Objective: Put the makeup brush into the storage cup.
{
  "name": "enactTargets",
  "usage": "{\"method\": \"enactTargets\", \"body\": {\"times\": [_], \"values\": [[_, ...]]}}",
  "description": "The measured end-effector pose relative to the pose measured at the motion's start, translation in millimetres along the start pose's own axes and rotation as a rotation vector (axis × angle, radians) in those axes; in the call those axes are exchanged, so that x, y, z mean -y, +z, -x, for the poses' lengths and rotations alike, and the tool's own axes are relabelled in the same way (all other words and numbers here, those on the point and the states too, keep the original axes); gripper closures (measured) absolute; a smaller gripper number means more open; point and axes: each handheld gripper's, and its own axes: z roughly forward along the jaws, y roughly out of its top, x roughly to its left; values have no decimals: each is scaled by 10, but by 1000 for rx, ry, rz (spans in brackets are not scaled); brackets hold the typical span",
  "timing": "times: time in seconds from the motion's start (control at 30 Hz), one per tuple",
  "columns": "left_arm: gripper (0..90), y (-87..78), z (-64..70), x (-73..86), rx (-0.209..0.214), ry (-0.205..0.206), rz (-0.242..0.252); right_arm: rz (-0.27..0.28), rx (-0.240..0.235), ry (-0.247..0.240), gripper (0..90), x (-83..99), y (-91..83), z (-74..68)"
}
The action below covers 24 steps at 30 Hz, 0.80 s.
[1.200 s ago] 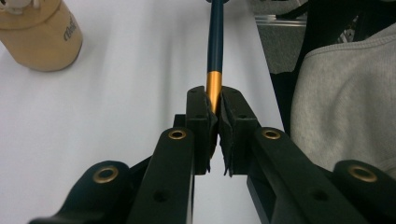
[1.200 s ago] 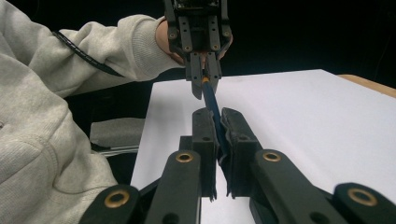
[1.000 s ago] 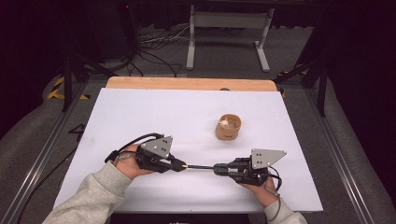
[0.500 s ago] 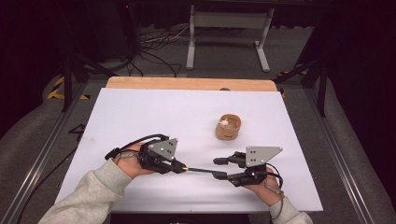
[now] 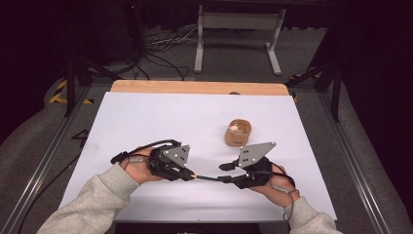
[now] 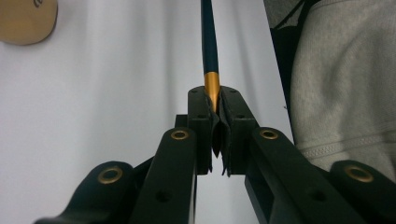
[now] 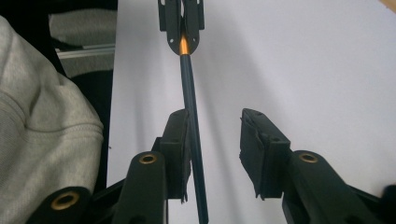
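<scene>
Now left tool [image 6: 215, 114] clamps pen [image 7: 190, 116], lying between right tool's [image 7: 219, 154] parted jaws.

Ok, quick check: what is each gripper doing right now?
Left gripper: closed on the gold end of the pen.
Right gripper: open, pen lying against one jaw, not clamped.
</scene>
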Motion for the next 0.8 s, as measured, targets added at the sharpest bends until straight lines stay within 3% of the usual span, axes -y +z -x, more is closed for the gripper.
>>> {"method": "enactTargets", "body": {"times": [0.47, 0.8], "values": [[843, 24, -15, -37, 3, -3, -38, -216, -28, -21, 641, -323, 165, 37], [843, 80, -28, -70, 6, -4, -69, -301, -47, -32, 645, -394, 309, 24]]}}
